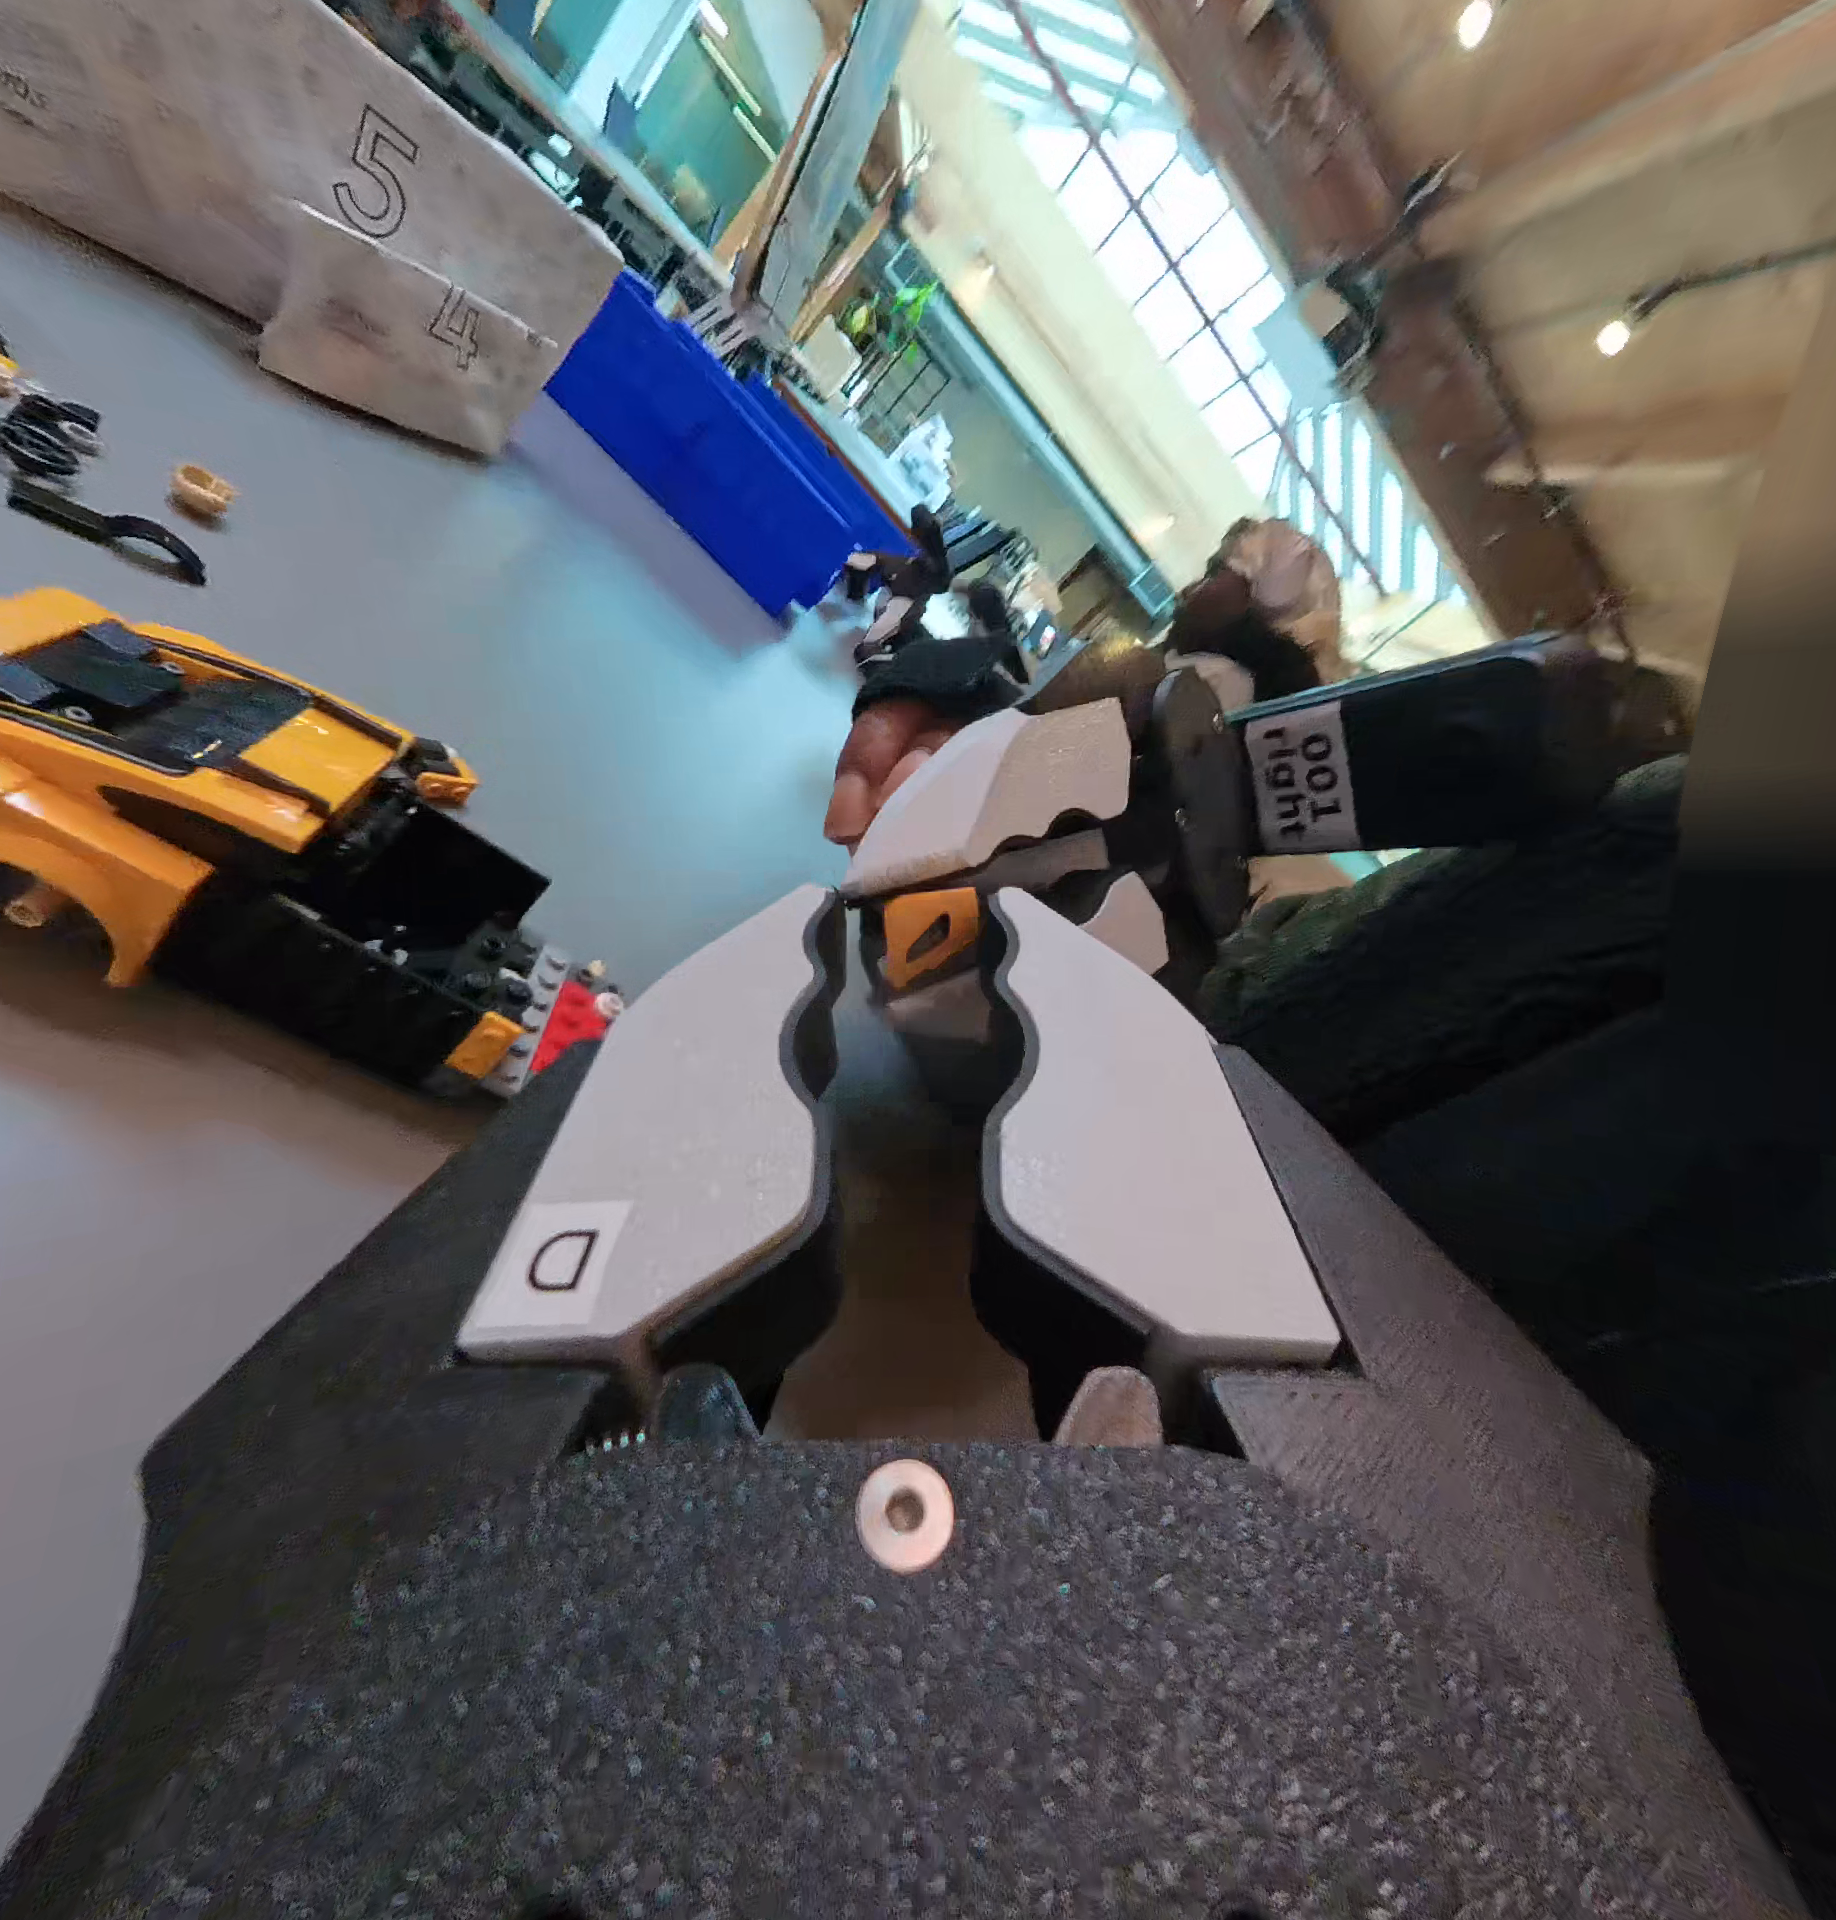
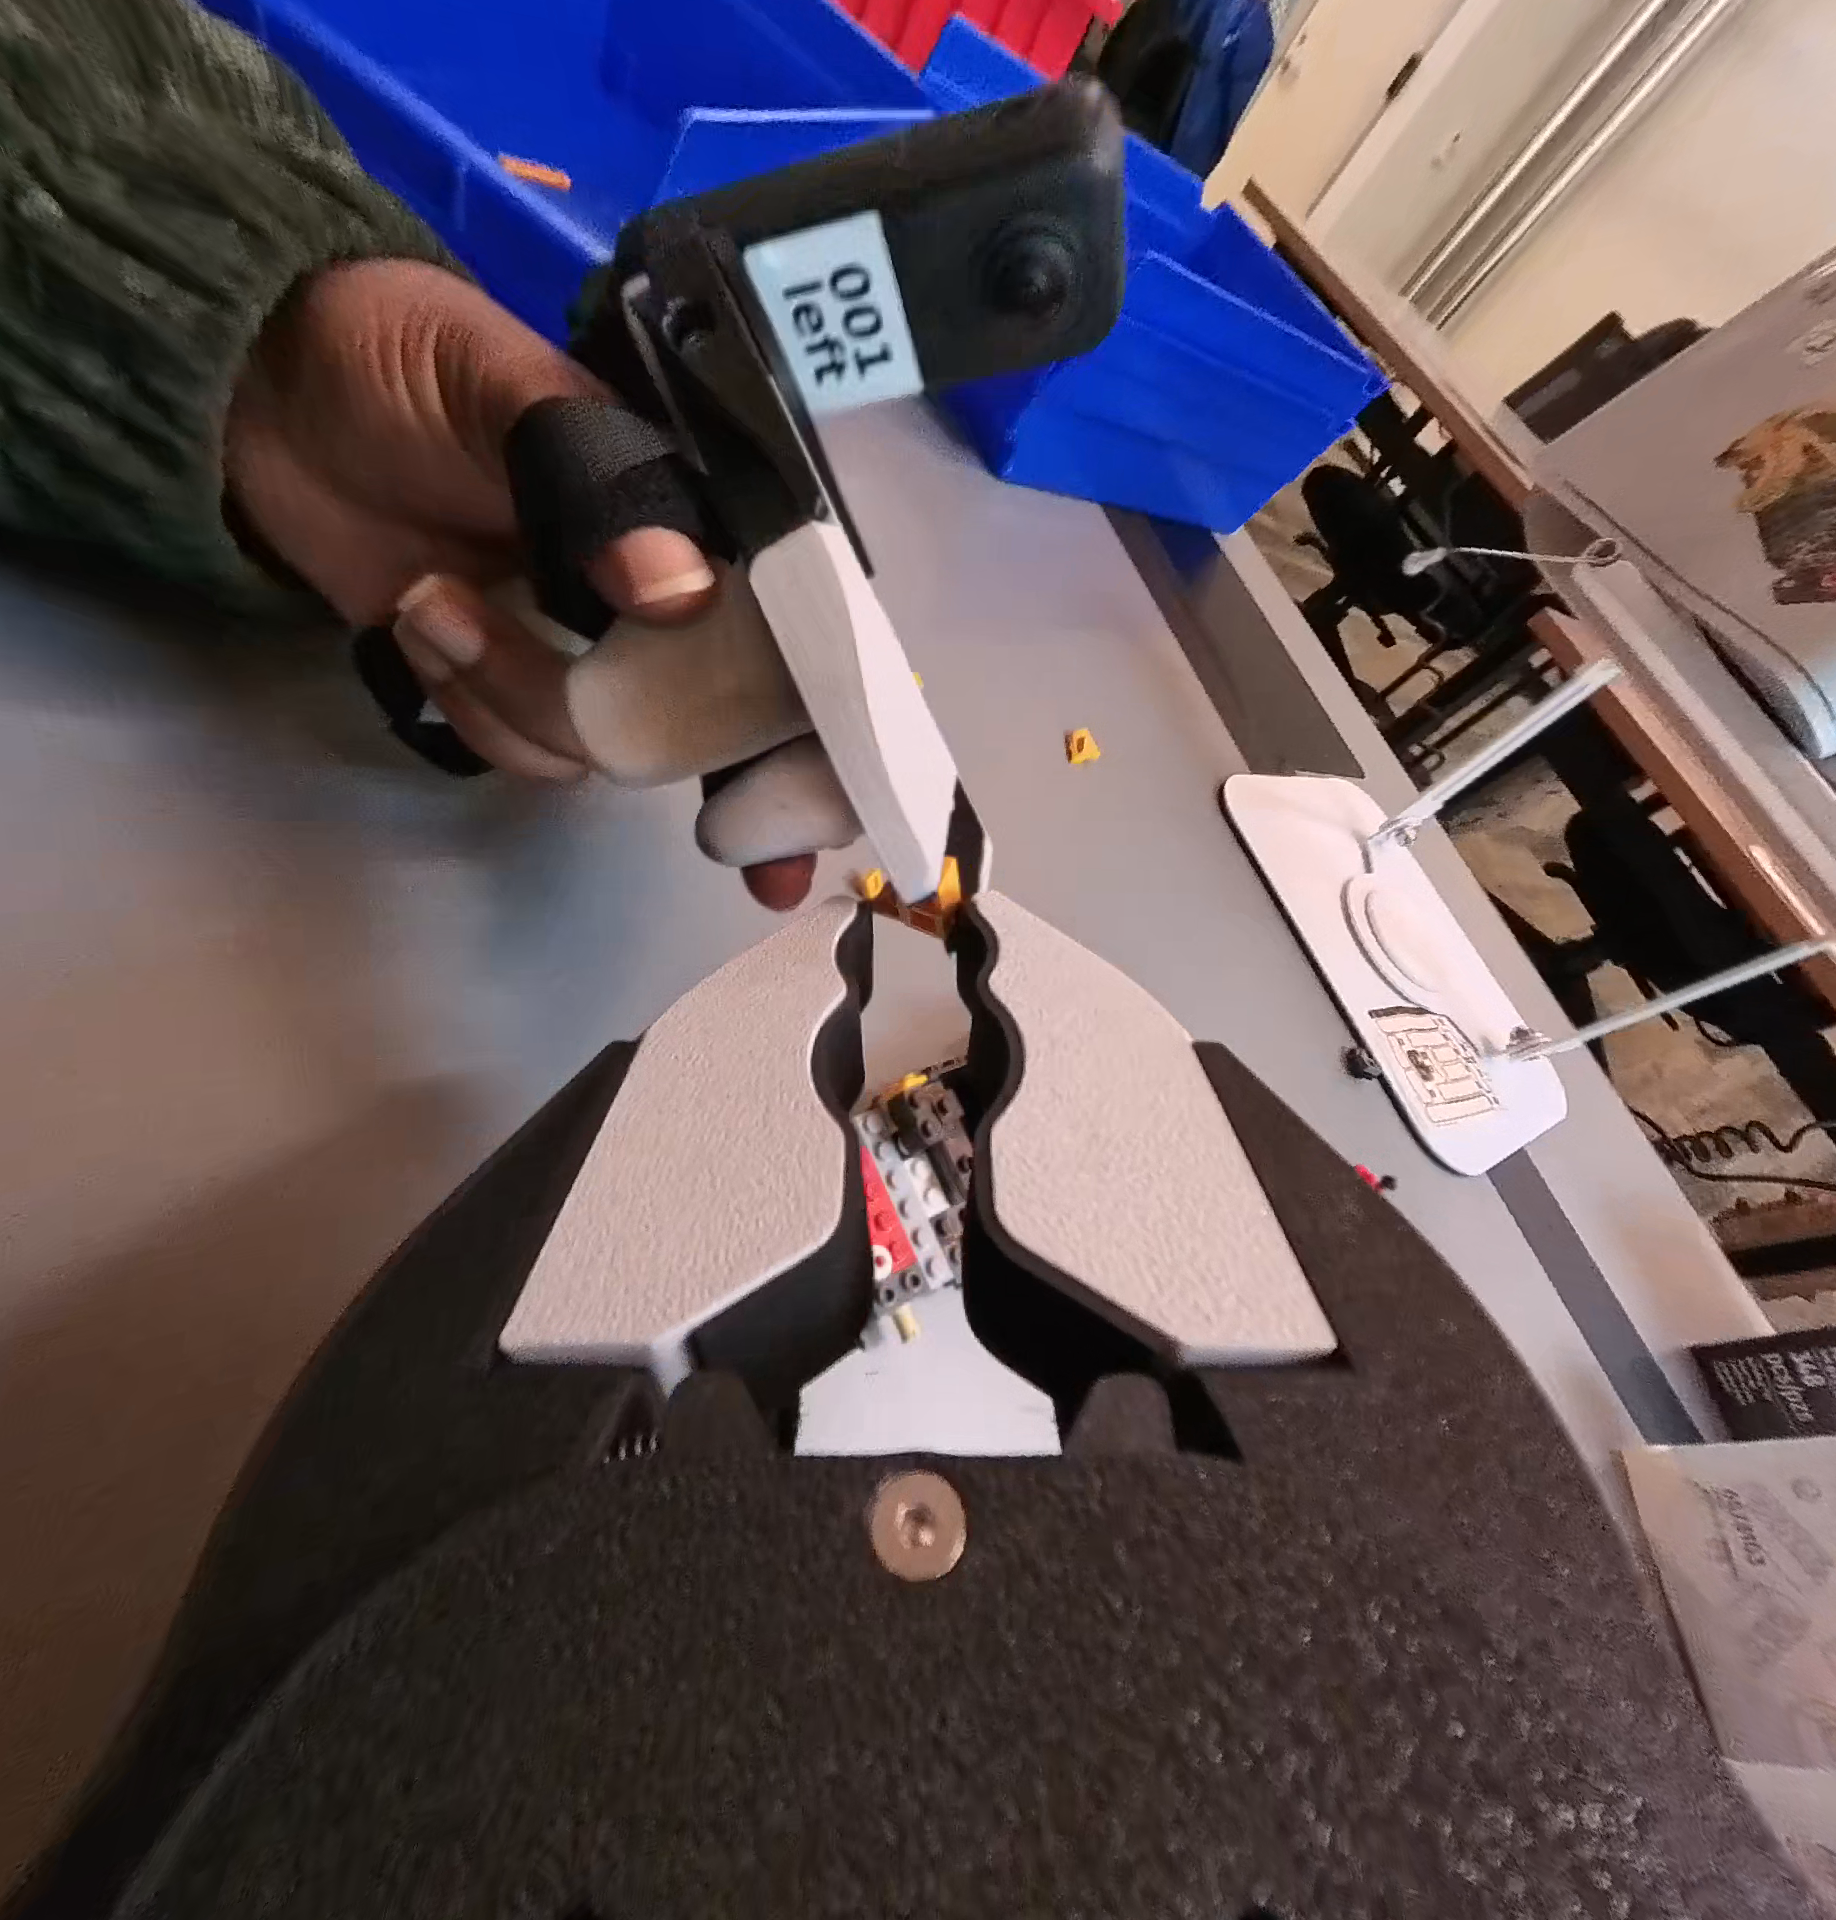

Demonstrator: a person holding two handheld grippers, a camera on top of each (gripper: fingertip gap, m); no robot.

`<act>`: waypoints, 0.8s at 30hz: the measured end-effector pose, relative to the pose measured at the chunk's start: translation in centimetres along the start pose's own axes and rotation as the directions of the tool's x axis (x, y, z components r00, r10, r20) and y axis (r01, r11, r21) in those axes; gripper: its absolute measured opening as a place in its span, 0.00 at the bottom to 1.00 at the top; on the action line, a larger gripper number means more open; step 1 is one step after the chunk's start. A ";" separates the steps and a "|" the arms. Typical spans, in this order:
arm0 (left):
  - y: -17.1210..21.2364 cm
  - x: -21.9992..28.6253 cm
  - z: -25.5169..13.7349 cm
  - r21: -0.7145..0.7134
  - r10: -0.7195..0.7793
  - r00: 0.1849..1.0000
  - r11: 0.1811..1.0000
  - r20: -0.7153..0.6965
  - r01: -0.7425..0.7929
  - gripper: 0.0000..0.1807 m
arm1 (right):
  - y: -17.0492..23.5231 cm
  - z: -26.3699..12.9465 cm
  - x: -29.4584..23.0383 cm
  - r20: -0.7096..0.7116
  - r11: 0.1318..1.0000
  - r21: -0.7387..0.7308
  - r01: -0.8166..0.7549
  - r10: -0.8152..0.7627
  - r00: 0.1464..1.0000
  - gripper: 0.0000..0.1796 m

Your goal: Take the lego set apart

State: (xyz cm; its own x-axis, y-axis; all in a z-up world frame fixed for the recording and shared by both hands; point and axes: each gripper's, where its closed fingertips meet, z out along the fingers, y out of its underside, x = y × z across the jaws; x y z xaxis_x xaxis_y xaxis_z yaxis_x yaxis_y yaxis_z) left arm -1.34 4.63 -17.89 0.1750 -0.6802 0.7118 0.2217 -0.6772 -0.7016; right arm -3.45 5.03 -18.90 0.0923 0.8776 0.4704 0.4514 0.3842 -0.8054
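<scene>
Nearest to me, my left gripper (image 1: 919, 914) and my right gripper (image 2: 919, 914) meet tip to tip above the grey table (image 1: 581, 675), both pinching one small orange lego piece (image 1: 929, 935). In the left wrist view the left jaws stand a little apart with the orange piece between their tips, and the right gripper's jaws come in from the side, clenched on the same piece. In the right wrist view the same piece (image 2: 919, 912) sits at my right fingertips with the left gripper's grey fingers (image 2: 872, 727) clamped on it from above. I judge the two grips oppose each other so the piece, probably two small parts stuck together, can be pulled or twisted apart in the air.

Just beyond, one lego car (image 1: 197, 821) rests on the table, orange and black, its rear opened to show grey and red bricks. It lies below and beside the grippers, touched by neither. I take it to be the main part of the set, parked while this small piece is worked.

Farther off, I count about four loose removed parts (image 1: 83, 488), black and tan, scattered on the table, and one more tiny orange part (image 2: 1080, 746) in the right wrist view. Behind them stand two pale numbered boxes (image 1: 415, 322), then blue bins (image 1: 706, 447), at least two, likely for sorted parts. One white card (image 2: 1413, 987) with thin wire stands lies near the table edge.
</scene>
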 end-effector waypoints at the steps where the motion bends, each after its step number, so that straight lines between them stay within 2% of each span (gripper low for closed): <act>1: 0.1 0.0 0.0 -0.012 0.005 1.000 1.000 0.005 -0.005 0.13 | 0.1 0.0 -0.1 0.005 1.000 -0.009 0.011 -0.011 1.000 0.08; 6: 0.7 0.2 -0.1 -0.058 -0.087 0.995 0.995 -0.057 0.084 0.12 | 0.3 -0.1 -0.6 0.035 0.999 -0.016 0.036 -0.036 0.999 0.08; 12: 0.0 1.5 -0.3 -0.004 -0.234 0.945 0.971 -0.230 0.239 0.09 | -0.7 -0.6 -0.3 0.013 0.996 0.077 0.041 -0.042 0.999 0.09; 16: -0.4 1.5 -0.4 0.019 -0.268 0.928 0.959 -0.258 0.282 0.09 | -1.0 -0.8 0.1 -0.036 0.991 0.098 0.094 -0.091 0.995 0.09; 24: -0.7 1.4 -0.4 0.051 -0.313 0.907 0.939 -0.282 0.339 0.10 | -1.1 -0.8 0.2 -0.053 0.991 0.101 0.083 -0.078 0.996 0.08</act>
State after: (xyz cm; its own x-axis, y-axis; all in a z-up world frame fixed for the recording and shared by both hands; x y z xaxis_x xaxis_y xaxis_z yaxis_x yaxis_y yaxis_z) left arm -1.61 4.01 -16.40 -0.1806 -0.4844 0.8560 0.3162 -0.8527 -0.4159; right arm -3.27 4.60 -17.62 0.1034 0.8287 0.5501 0.3660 0.4826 -0.7957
